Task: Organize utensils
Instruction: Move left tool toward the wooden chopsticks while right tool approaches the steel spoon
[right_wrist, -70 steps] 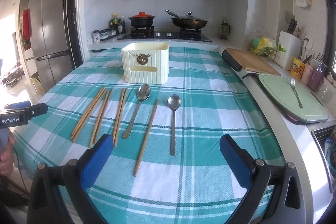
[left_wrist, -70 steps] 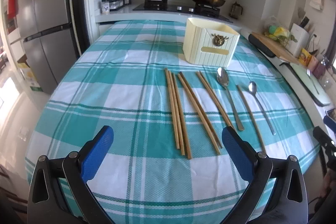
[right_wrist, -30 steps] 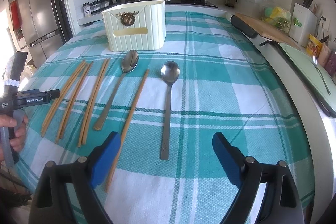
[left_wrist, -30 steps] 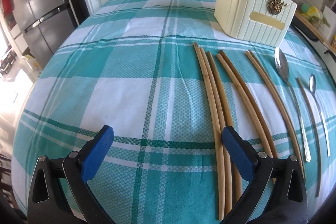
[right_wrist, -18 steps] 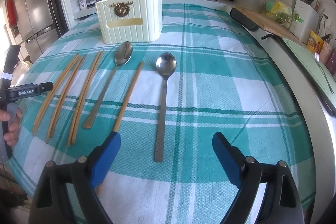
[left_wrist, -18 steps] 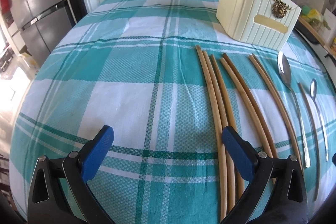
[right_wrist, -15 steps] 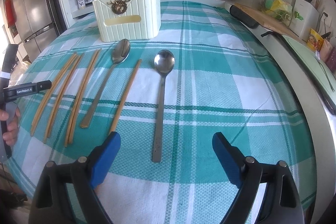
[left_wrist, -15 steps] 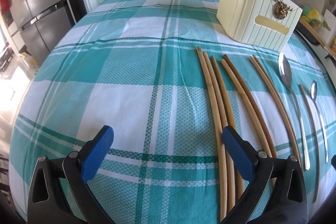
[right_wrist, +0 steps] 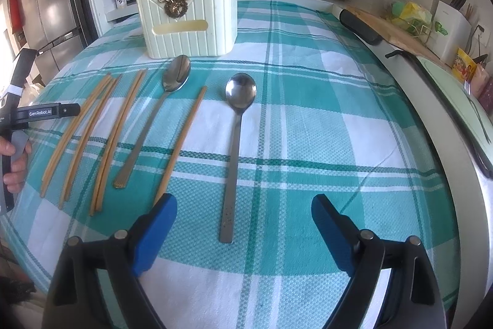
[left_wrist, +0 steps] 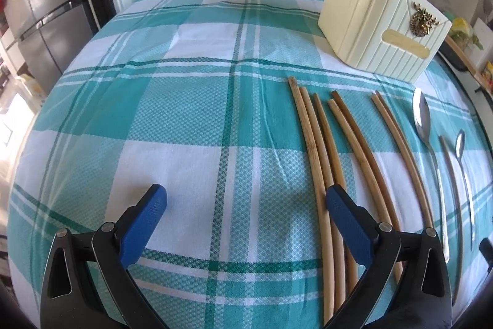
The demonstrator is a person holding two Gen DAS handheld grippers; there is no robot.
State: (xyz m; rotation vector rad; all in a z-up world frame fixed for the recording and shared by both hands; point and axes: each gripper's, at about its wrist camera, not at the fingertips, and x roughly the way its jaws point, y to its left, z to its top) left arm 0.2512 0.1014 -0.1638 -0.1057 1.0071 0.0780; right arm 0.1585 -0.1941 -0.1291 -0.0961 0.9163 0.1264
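Your right gripper [right_wrist: 243, 211] hangs wide open and empty, straddling the handle end of the steel spoon [right_wrist: 235, 141], seemingly lined up to grab it. Your left gripper [left_wrist: 246, 205], also open, hovers beside the bamboo chopsticks [left_wrist: 320, 150]. Everything lies flat in a row on the tabletop [right_wrist: 323, 128], in front of the cream ribbed holder [right_wrist: 189, 23].

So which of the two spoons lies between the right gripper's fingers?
The silver spoon, right of the single chopstick; the gold-handled spoon lies farther left.
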